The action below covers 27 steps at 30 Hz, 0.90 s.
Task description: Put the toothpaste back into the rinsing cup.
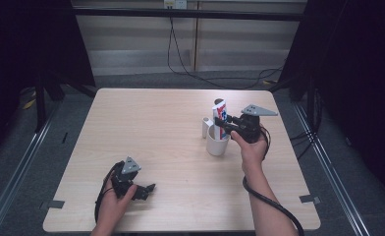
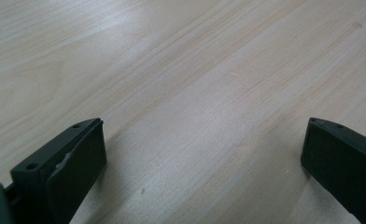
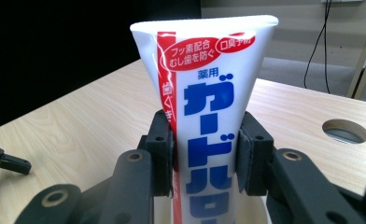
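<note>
Near the front edge of the worktop (image 1: pixel 146 123), the left claw (image 2: pixel 204 154) rests low with its jaws wide apart, nothing between them. Farther back on the right, the right claw (image 3: pixel 207 154) clamps a toothpaste tube (image 3: pixel 209 107) upright, its lower end standing in a white mug (image 1: pixel 217 143).

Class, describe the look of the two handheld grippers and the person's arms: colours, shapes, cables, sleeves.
Both the left gripper and the right gripper are black, each topped by a grey three-cornered plate. Their jaws are blocky black bars with visible screw holes. A black cable trails from each. The forearms are bare, with no sleeves in sight.
</note>
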{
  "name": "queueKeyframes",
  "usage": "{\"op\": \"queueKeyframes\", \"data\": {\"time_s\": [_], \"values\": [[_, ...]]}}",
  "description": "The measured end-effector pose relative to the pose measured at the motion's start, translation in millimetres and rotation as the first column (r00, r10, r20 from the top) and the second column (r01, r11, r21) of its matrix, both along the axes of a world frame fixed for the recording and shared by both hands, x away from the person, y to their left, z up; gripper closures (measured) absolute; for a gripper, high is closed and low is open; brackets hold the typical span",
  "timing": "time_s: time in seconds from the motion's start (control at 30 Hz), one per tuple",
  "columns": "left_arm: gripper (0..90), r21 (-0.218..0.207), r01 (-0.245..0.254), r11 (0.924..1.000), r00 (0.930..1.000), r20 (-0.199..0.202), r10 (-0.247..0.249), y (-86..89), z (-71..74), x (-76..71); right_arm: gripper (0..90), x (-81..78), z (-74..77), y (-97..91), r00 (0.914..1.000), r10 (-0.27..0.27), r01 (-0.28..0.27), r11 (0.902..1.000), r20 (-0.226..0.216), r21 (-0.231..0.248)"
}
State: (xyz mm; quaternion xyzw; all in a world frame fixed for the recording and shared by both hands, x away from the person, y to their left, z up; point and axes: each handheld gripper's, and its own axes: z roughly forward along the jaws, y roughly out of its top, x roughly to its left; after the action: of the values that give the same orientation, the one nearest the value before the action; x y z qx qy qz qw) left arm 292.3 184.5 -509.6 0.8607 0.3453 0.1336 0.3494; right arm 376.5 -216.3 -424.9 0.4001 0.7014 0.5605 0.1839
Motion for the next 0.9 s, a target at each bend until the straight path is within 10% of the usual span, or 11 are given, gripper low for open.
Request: {"op": "queueKeyframes", "data": {"time_s": [0.9], "values": [[0.0, 0.000, 0.003, 1.0000, 1.0000, 0.001, -0.003, 0.1, -0.2, 0.1, 61.0, -2.6, -11.1, 2.1, 0.9997, 0.008, -0.008, 0.9996, -0.022, -0.027]]}}
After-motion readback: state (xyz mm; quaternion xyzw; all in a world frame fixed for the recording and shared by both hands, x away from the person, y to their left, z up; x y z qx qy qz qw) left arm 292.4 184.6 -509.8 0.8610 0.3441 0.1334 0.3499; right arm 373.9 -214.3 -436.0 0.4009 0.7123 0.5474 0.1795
